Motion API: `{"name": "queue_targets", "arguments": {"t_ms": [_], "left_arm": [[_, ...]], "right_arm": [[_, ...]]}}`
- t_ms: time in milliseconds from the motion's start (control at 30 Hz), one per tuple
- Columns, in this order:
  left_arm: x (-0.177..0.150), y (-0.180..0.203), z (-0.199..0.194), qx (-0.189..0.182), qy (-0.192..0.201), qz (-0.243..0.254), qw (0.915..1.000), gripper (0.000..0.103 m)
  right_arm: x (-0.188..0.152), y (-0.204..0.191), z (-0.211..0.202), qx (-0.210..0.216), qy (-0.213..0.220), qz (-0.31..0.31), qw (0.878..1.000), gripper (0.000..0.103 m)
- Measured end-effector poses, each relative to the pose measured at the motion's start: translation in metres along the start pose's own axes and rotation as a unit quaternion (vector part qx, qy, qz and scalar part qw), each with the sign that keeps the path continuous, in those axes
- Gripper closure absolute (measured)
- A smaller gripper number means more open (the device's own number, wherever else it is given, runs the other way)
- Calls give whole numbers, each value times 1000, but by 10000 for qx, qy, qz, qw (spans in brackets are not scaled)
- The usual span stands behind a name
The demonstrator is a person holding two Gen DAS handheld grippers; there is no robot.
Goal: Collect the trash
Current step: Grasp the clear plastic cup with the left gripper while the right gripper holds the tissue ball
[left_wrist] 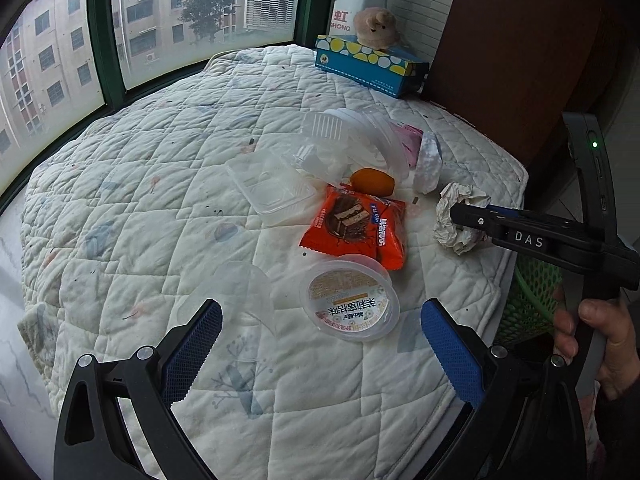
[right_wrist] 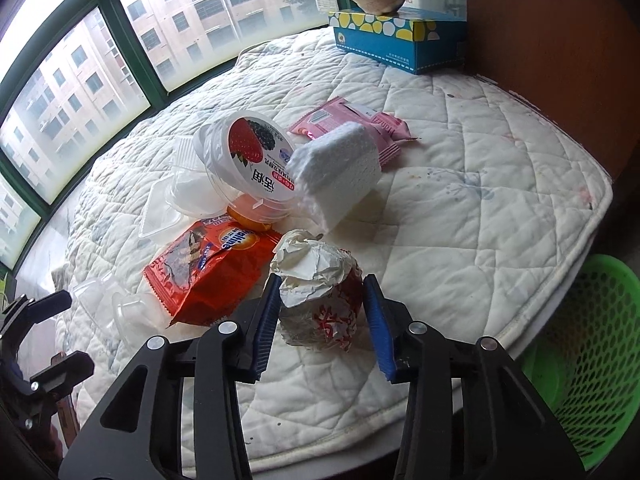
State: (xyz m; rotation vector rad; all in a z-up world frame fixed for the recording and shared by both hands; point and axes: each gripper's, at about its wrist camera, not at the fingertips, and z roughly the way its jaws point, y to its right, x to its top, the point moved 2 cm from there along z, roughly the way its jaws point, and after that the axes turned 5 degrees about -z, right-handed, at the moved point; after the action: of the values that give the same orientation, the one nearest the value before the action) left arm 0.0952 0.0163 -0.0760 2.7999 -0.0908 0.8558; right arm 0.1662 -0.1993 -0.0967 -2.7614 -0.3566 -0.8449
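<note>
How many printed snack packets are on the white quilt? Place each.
2. The orange-red packet lies left of the crumpled paper wad; the pink packet lies behind the white foam block. Others may hide under the clear plastic tubs.

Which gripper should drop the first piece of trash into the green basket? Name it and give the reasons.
Right. The right gripper is already closed around the crumpled paper wrapper, and the green basket sits just beside it. The left gripper is open, holding nothing.
</note>
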Motion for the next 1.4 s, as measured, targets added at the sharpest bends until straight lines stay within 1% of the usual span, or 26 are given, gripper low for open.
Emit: {"name": "queue_targets", "arguments": {"t_ms": [133, 167, 367, 433, 500, 633, 733, 800, 900, 1000, 1033, 1067, 1100, 1167, 1233, 1400], "left_arm": [[5, 9, 11, -56, -87, 337, 9994, 7], [6, 10, 13, -22, -95, 396, 9992, 7], [9, 17, 20, -107, -91, 733, 9972, 7], [9, 21, 23, -106, -74, 912, 9957, 9], [10, 24, 28, -111, -117, 1069, 9941, 20], [10, 23, 37, -123, -203, 1174, 9928, 21], [8, 21, 41, -147, -243, 1165, 9928, 21], [7, 21, 42, -168, -261, 1191, 9924, 29], [5, 23, 44, -183, -268, 1228, 9919, 37], [6, 24, 39, -200, -237, 1220, 9920, 39], [7, 24, 38, -215, -244, 1197, 9923, 42], [8, 25, 35, -238, -246, 1178, 9924, 50], [10, 25, 33, -268, -253, 1156, 9926, 54], [11, 27, 28, -368, -253, 1120, 9927, 58], [11, 30, 23, -380, -193, 1168, 9922, 63], [8, 31, 29, -278, -289, 1131, 9928, 63]], "right_arm": [[-3, 2, -15, 25, 121, 15, 9999, 61], [-4, 3, -19, 23, 149, 16, 9999, 61], [-9, 9, -40, -21, 302, 27, 9995, 61], [-10, 13, -45, -51, 342, 65, 9994, 61], [-13, 17, -51, -78, 380, 104, 9992, 61], [-19, 22, -62, -171, 433, 106, 9989, 61], [-24, 26, -70, -221, 481, 131, 9985, 61], [-27, 29, -75, -236, 516, 159, 9983, 61], [-29, 32, -81, -250, 563, 189, 9979, 61], [-32, 37, -85, -262, 568, 254, 9977, 61], [-33, 39, -86, -262, 582, 278, 9976, 61], [-34, 40, -89, -280, 614, 298, 9973, 61], [-35, 42, -92, -285, 644, 322, 9970, 61], [-36, 45, -98, -283, 706, 374, 9964, 61], [-37, 49, -103, -336, 761, 388, 9958, 61], [-43, 59, -110, -415, 817, 476, 9947, 61]]}}
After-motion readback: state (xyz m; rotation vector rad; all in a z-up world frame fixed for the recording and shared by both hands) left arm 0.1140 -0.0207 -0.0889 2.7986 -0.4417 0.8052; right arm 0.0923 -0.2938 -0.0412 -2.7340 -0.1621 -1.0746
